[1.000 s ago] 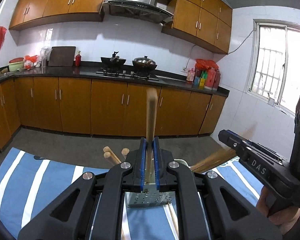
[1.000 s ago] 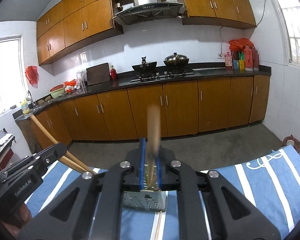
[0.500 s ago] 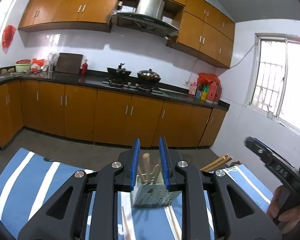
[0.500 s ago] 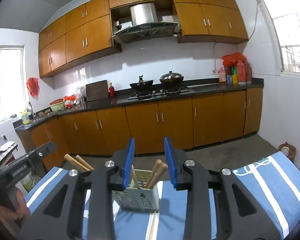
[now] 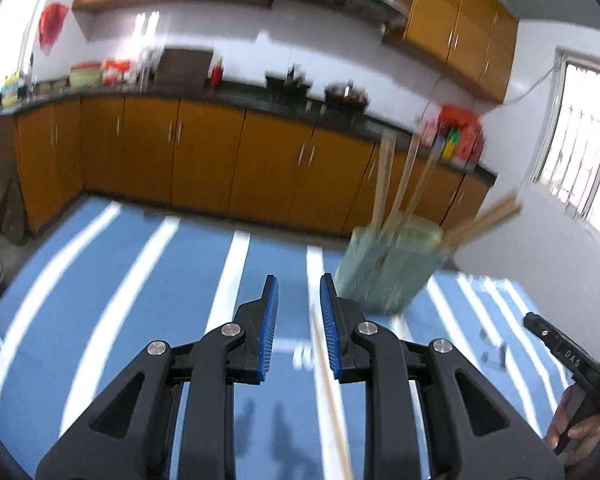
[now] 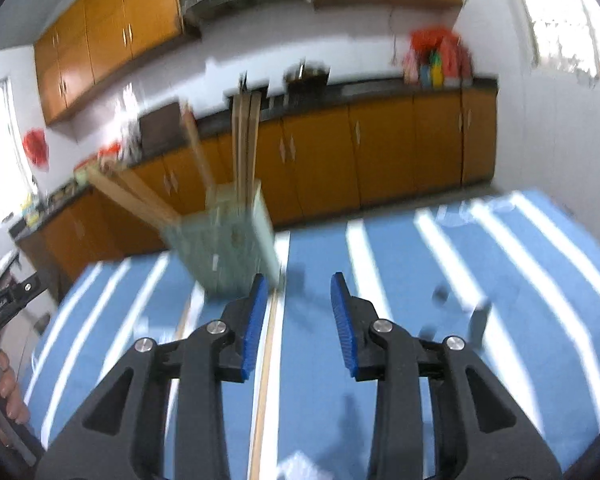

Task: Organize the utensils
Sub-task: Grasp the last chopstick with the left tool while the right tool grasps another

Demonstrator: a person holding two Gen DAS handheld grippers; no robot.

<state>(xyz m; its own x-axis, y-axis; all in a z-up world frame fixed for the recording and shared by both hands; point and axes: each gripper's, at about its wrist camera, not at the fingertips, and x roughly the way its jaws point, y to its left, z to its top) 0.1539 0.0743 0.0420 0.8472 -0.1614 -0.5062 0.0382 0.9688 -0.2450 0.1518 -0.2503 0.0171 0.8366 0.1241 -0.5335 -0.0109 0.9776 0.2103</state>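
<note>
Jaws of both the left gripper (image 5: 296,312) and right gripper (image 6: 298,308) stand apart, empty, angled down over open striped desk (image 5: 148,280). Chopstick holder (image 5: 388,264) stands upper right; loose chopstick (image 5: 328,384) lies below.

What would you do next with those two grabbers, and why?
Probably lower the left gripper a little and close it on the loose chopstick lying on the striped cloth. Its jaws are empty and apart, the stick already runs between them, and other chopsticks stand in the green holder. The right gripper, also empty, has its own chopstick nearby.
</note>
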